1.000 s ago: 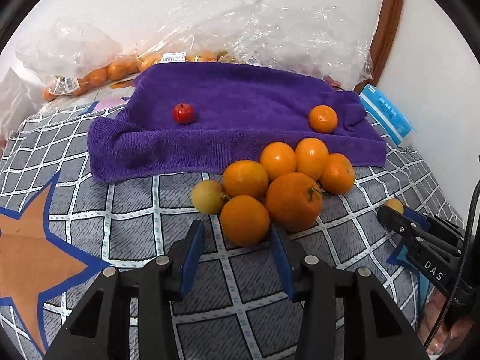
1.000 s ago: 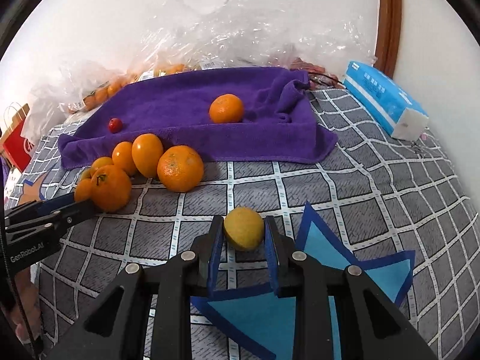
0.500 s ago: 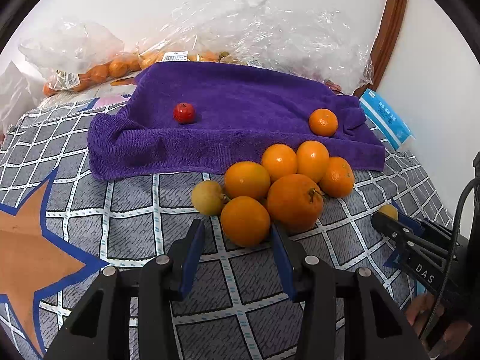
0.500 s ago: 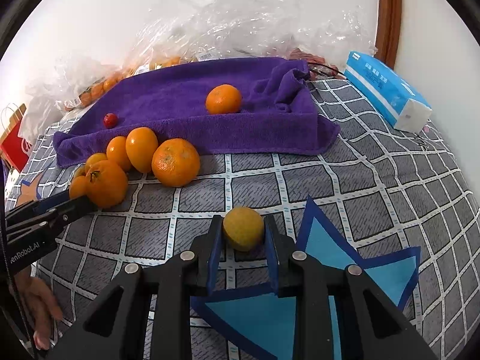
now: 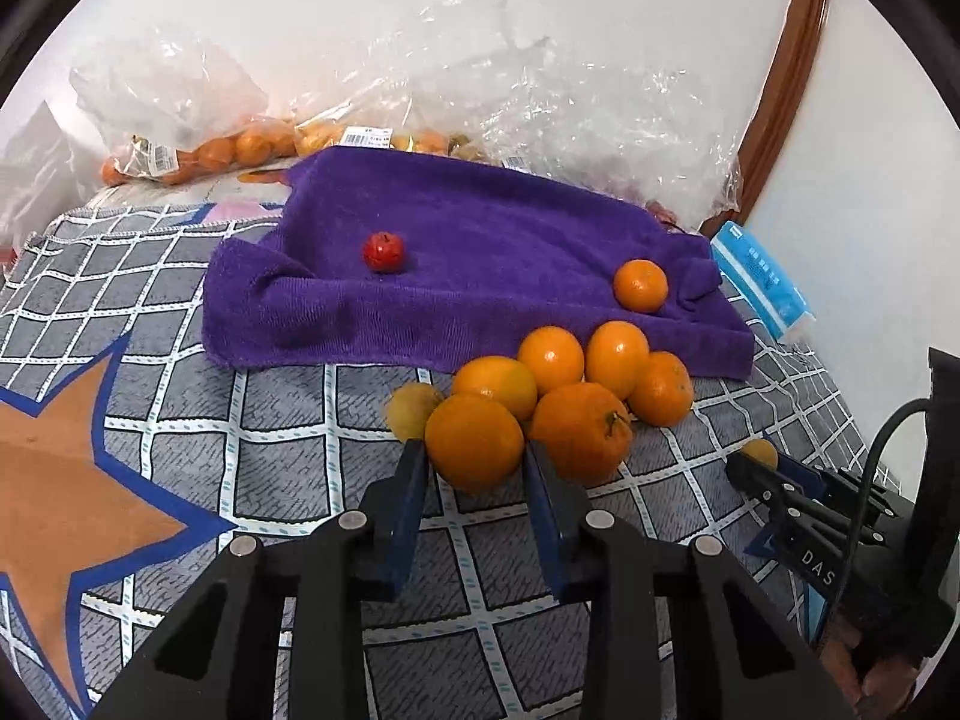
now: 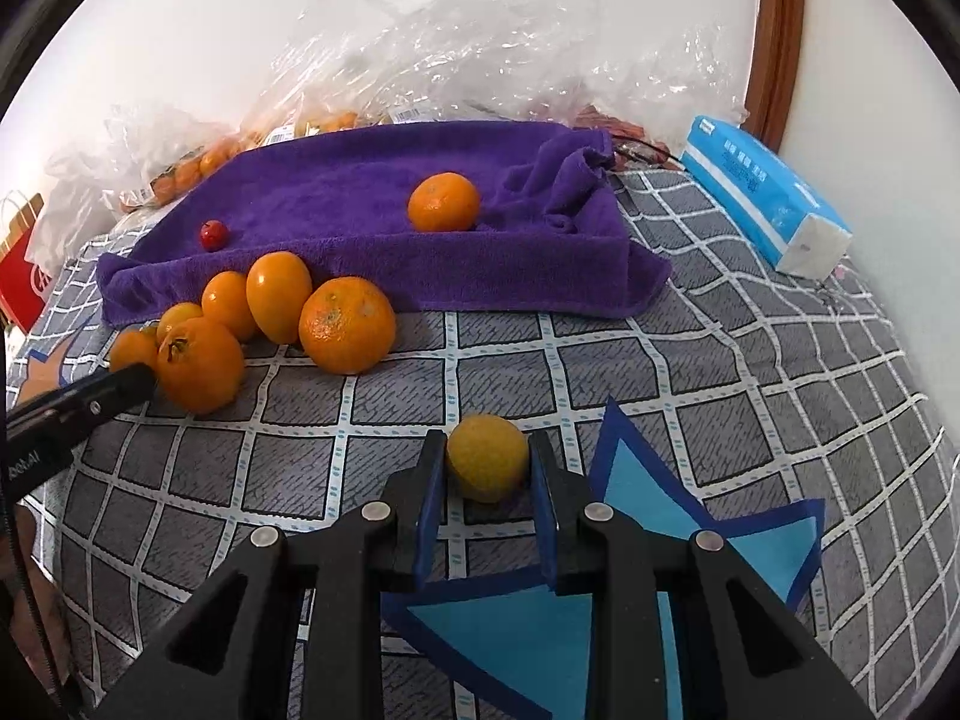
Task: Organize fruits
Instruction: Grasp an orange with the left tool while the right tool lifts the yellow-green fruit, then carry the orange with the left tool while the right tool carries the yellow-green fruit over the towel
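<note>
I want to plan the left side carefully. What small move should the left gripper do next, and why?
Probably close the left gripper on the nearest orange. Its open jaws already stand on either side of that fruit at the front of the pile, with small gaps. The right gripper is already shut on the yellow fruit.

A grey checked cover [image 6: 690,360] with white grid lines and star patches, one orange [image 5: 54,480] and one blue [image 6: 660,516], spreads over the supporting surface; whether a bed or a tabletop lies beneath cannot be told. A purple towel [image 5: 480,276] lies on it toward the wall. Just in front of the towel's near edge a cluster of oranges [image 5: 570,396] rests on the cover, touching one another, with a small yellow fruit [image 5: 411,411] at its left. A blue tissue pack [image 6: 762,198] lies at the right, beside the towel. Clear plastic bags of fruit [image 5: 198,132] sit behind the towel against the wall.
</note>
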Tool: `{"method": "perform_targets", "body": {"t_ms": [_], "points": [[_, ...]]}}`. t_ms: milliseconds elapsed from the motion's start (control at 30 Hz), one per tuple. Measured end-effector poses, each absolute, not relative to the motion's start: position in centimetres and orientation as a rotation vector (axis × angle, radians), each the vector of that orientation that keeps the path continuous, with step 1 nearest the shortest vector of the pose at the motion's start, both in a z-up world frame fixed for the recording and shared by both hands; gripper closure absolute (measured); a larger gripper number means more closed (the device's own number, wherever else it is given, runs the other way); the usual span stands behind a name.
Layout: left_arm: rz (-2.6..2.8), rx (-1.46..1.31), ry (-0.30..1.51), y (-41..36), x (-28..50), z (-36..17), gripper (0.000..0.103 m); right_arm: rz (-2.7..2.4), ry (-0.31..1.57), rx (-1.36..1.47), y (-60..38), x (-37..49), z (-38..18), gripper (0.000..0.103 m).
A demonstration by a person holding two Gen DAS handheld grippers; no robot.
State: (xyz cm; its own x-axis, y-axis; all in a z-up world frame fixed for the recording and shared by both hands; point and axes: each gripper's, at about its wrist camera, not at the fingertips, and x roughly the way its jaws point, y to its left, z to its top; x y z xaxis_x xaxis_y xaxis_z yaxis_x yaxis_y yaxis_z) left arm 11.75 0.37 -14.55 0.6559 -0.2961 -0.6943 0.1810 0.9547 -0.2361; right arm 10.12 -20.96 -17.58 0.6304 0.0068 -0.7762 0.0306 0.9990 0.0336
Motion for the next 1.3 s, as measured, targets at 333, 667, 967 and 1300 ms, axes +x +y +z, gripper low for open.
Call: {"method": "perform_targets", "body": {"t_ms": [333, 667, 967, 1300], "points": [[-0.239, -0.096, 0.804, 0.5, 10.8, -13.5, 0.072, -0.026, 0.881, 0.09, -21.0, 9.9, -16.8, 0.076], [-0.185, -0.136, 0.83, 2.4, 10.7, -10.8, 0.072, 0.042, 0.831, 0.085, -19.4, 10.9, -13.5, 0.076], [-0.139, -0.111, 0.794, 3.1, 13.3, -9.0, 0.072, 0.063, 0.789, 0.096, -18.5, 13.1, -11.7, 0.076], [-0.187, -0.126, 0.709, 2.1, 17.8, -7.2, 0.072, 0.057, 0.76, 0.125, -18.8, 17.4, -10.5, 0.076]]}}
